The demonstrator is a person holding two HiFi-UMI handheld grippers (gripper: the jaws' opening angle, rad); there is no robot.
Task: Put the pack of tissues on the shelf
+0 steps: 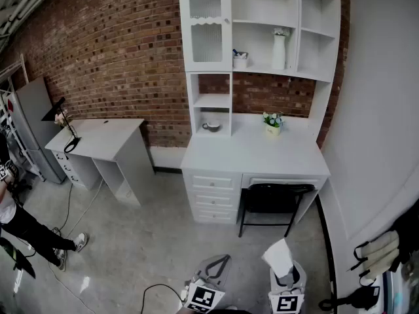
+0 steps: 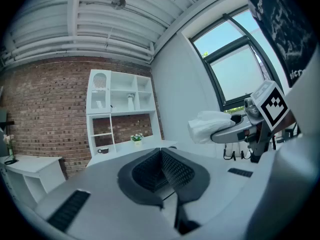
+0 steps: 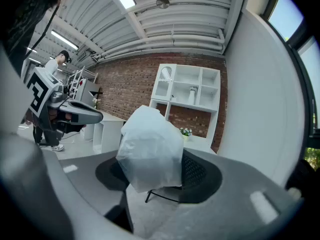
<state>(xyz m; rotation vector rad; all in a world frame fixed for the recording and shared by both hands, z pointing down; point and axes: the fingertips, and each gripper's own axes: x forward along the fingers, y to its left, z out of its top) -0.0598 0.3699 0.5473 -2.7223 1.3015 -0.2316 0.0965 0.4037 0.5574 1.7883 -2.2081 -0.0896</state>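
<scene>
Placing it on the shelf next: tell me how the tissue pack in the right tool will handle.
The pack of tissues looks soft: its plastic wrap is creased and bulges beyond the right tool, so it probably squashes rather than slips. It seems light, since it sticks up unsupported. Being roughly boxy, it should not roll on the shelf.

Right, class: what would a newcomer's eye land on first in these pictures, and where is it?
The white pack of tissues, gripped in the right tongs, fills the right gripper view. Ahead, a white shelf over a desk stands against the red brick wall; the left tongs are shut and empty.
</scene>
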